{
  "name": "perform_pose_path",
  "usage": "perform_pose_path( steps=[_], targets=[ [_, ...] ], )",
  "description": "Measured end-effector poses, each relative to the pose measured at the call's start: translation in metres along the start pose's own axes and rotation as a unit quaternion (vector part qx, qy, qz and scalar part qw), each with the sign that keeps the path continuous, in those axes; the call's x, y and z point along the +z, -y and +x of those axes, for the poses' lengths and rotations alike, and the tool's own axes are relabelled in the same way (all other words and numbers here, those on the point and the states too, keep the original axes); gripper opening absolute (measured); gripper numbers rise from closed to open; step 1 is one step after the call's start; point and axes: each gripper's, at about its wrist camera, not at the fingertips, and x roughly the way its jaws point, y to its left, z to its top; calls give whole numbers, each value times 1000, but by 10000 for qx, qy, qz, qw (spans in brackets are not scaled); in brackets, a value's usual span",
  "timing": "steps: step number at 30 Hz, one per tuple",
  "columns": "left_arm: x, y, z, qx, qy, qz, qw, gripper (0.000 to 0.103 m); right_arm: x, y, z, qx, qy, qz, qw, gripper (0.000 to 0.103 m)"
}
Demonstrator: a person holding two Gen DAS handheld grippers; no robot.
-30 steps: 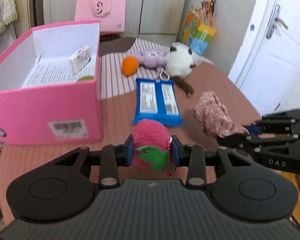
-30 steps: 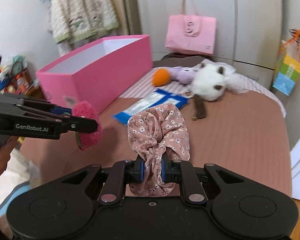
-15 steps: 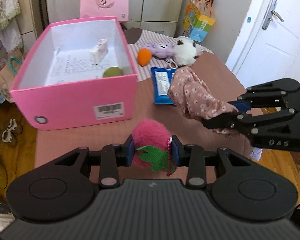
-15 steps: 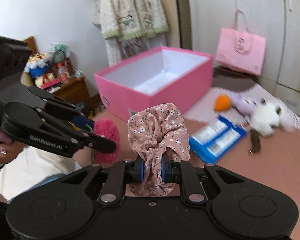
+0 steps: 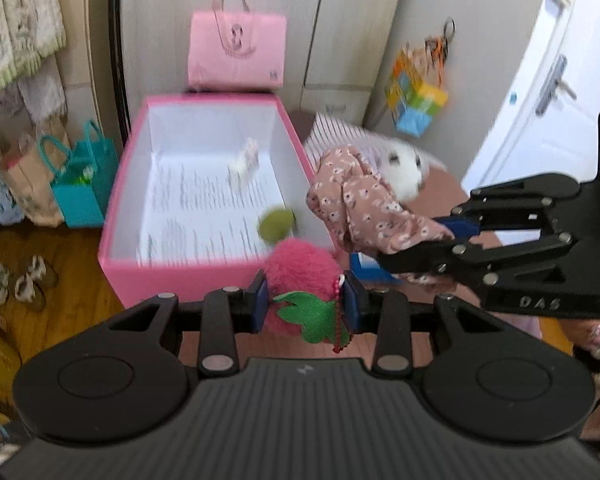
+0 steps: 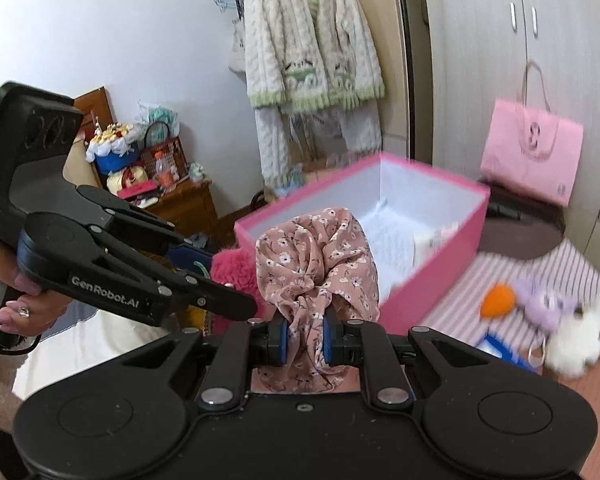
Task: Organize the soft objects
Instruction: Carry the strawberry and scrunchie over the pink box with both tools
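A: What is seen ahead of the two grippers?

B: A pink box point(image 5: 188, 276) with a white interior is seen just beyond the left gripper point(image 5: 306, 306) and ahead of the right gripper point(image 6: 305, 340). A printed sheet, a small white carton point(image 5: 244, 162) and a green ball point(image 5: 276, 226) are seen inside it.

A: And what is carried?

B: A floral scrunchie point(image 6: 316, 264) is clamped between the blue pads of the right gripper, its bunched loop standing up above the jaws. In the left wrist view it is held beside the box's right wall, ahead and to the right of the left gripper. A pink pom-pom point(image 5: 302, 268) with a green felt leaf and a red bead chain is pinched in the left gripper's jaws, at the box's near edge.

A: What is left on the bed?

B: To the right of the right gripper, on the striped cover point(image 6: 500, 280), a white plush toy point(image 6: 576, 340), a lilac plush point(image 6: 544, 304), an orange ball point(image 6: 498, 300) and part of a blue packet point(image 6: 500, 346) are seen. The toys are blurred.
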Motion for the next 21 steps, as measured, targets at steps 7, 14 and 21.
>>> perform_pose_path(
  steps=[7, 14, 21],
  targets=[
    [49, -37, 18, 167, 432, -167, 9988, 36, 41, 22, 30, -203, 243, -19, 9995, 20],
    [102, -72, 80, 476, 434, -311, 9974, 37, 80, 59, 88, -372, 31, -179, 9991, 21],
    [126, -102, 149, 679, 165, -492, 9963, 37, 97, 100, 157, -555, -512, -43, 9971, 21]
  ],
)
